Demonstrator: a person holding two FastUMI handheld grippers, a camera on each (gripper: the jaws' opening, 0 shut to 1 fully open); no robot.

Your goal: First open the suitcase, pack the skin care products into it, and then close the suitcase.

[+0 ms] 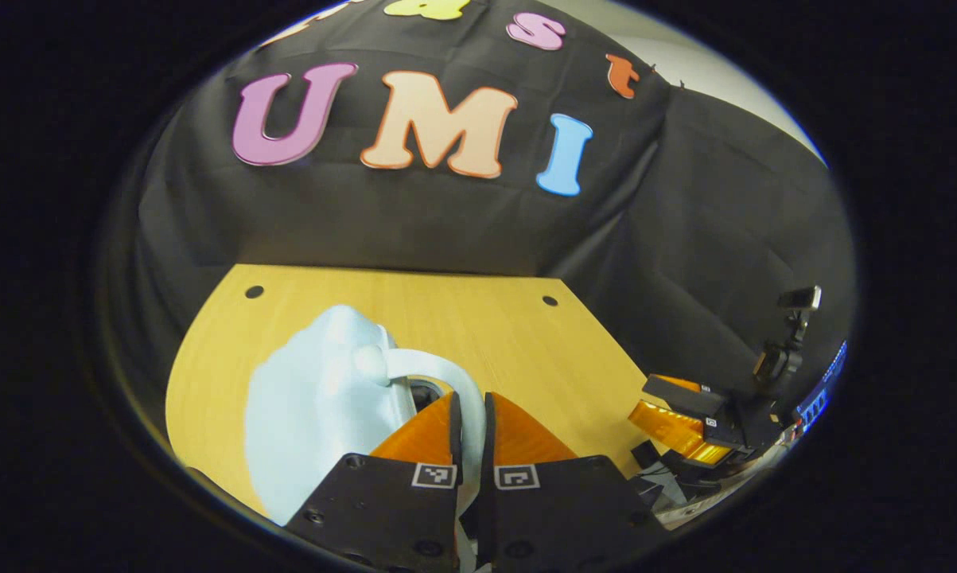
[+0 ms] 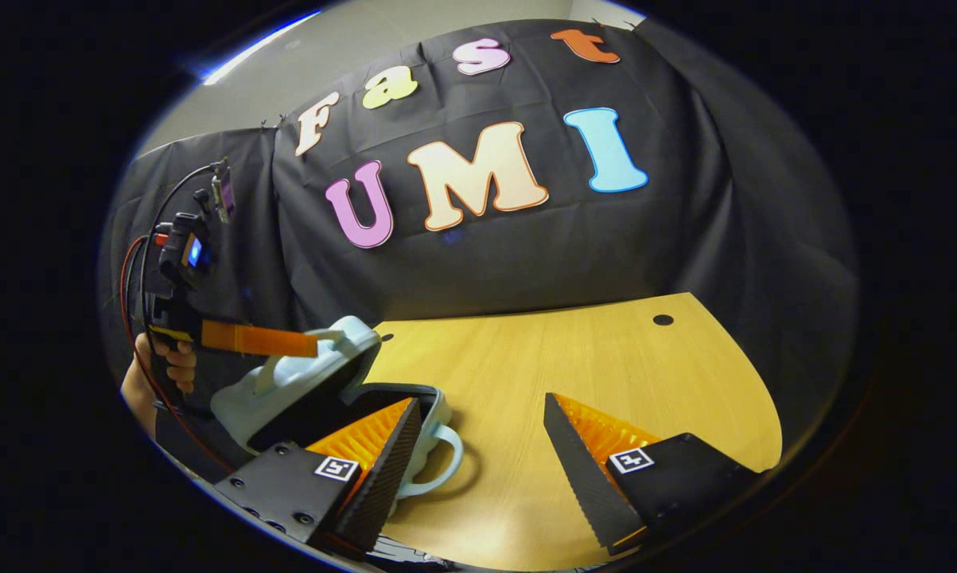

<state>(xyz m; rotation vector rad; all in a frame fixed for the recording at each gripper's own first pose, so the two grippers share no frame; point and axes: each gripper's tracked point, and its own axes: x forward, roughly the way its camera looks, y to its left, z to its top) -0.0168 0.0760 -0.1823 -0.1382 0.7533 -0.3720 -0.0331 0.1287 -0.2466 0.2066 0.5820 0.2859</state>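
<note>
A small pale blue suitcase [image 1: 319, 414] lies on the wooden table [image 1: 486, 318]. My left gripper [image 1: 470, 398] is shut on the curved handle [image 1: 446, 370] of its lid. In the right gripper view the lid [image 2: 287, 382] is tilted up from the base [image 2: 434, 410], showing a dark inside. There the left gripper [image 2: 315, 342] holds the lid's handle from the left, with a hand [image 2: 164, 362] behind it. The base's own handle [image 2: 446, 465] rests on the table. My right gripper [image 2: 481, 399] is open, just right of the case, with nothing between its fingers.
The table [image 2: 605, 358] has bare wood to the right of the case and small round holes [image 2: 663, 320] near its far edge. Black cloth walls the booth behind it. The right gripper [image 1: 685, 422] hovers at the table's right edge in the left gripper view.
</note>
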